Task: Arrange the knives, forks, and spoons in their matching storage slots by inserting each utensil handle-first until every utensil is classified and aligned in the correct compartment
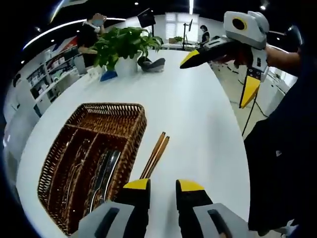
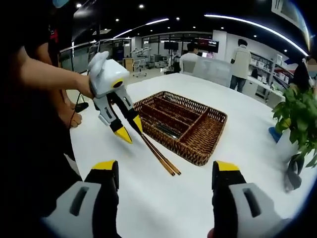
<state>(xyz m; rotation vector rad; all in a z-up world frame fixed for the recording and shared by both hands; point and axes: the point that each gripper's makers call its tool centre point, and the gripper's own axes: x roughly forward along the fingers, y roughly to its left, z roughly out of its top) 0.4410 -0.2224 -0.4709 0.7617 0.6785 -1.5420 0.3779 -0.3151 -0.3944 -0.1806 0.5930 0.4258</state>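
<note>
Jaws of the right gripper [image 2: 166, 171] stand wide apart, holding nothing. Left gripper [image 1: 163, 186] is slightly open over the table [image 1: 198, 129], beside chopsticks [image 1: 154, 155] and basket [image 1: 128, 130].

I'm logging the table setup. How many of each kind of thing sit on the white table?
Wicker basket: 1
Chopsticks: 2
Potted plant: 1
Total: 4
Utensils in the basket are too blurred to count.

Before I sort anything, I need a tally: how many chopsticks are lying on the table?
2, lying side by side on the white table, just outside the wicker basket: chopsticks. More may be hidden inside the basket.
</note>
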